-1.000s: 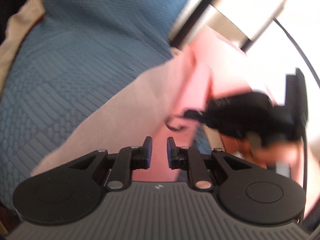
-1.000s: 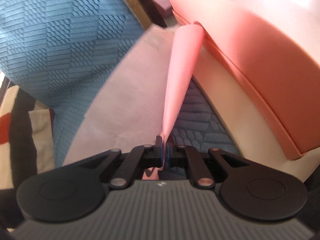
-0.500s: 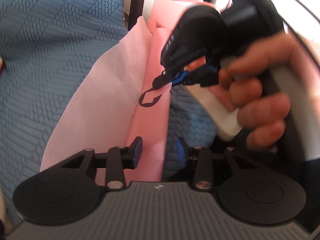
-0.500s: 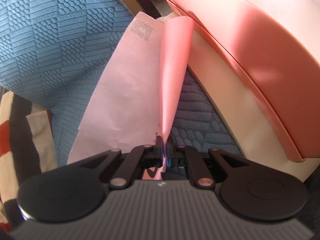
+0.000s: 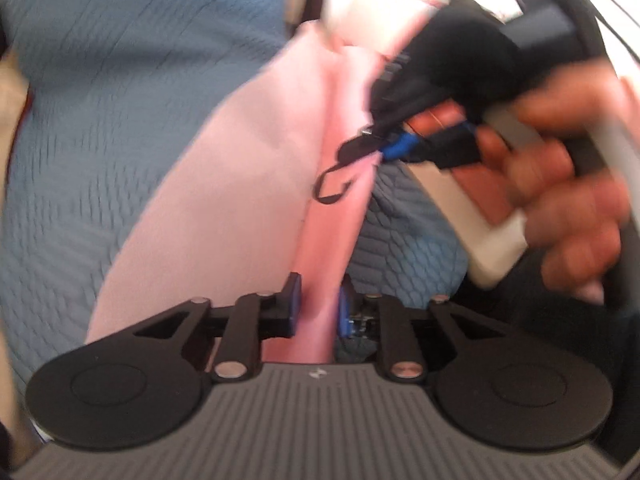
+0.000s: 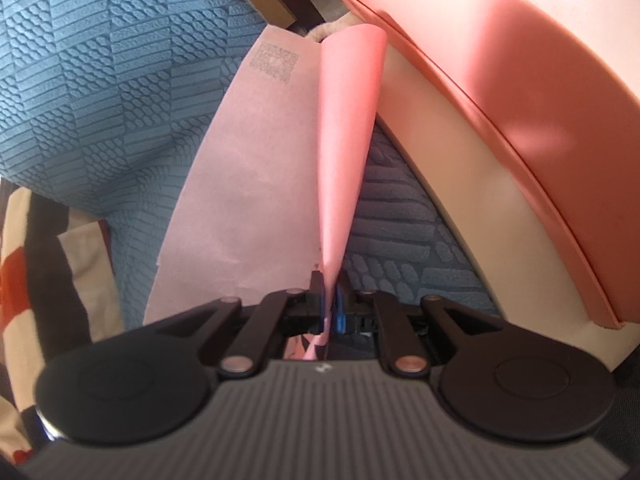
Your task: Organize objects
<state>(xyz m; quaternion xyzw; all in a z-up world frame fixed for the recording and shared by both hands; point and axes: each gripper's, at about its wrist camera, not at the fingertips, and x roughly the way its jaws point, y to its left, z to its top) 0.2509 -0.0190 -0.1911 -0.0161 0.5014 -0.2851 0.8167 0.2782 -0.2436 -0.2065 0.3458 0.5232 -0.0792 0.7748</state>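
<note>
A: Left tongs (image 5: 318,304) are closing with a raised fold of the pink sheet (image 5: 240,184) between the blue pads; there's a sliver of gap on each side, so no pinch yet. Right tongs (image 6: 329,304) have the sheet's other lifted edge in the narrow slot between their pads and are easing open. Whether they still bite it, I can't tell.

B: Where's the sheet sitting overall?

A: Mostly flat on a blue quilt (image 6: 100,80), with the middle pulled up into a ridge. In the left view the right tongs (image 5: 380,152) show up too, gripped by a hand (image 5: 560,200), and they block a good chunk of the scene on that side. It's blurry there.

B: What's around it?

A: A box (image 6: 500,140) just beside the sheet, cream walls with a salmon lid, smooth and a bit glossy. A striped cloth (image 6: 36,264) in cream, black and red is at the quilt's edge.

B: Textures?

A: Quilt is embossed in patches of braids, bars and scales. The sheet is thin, matte, with a square printed code (image 6: 274,60) near one corner and a black hook-shaped mark (image 5: 334,188).
</note>
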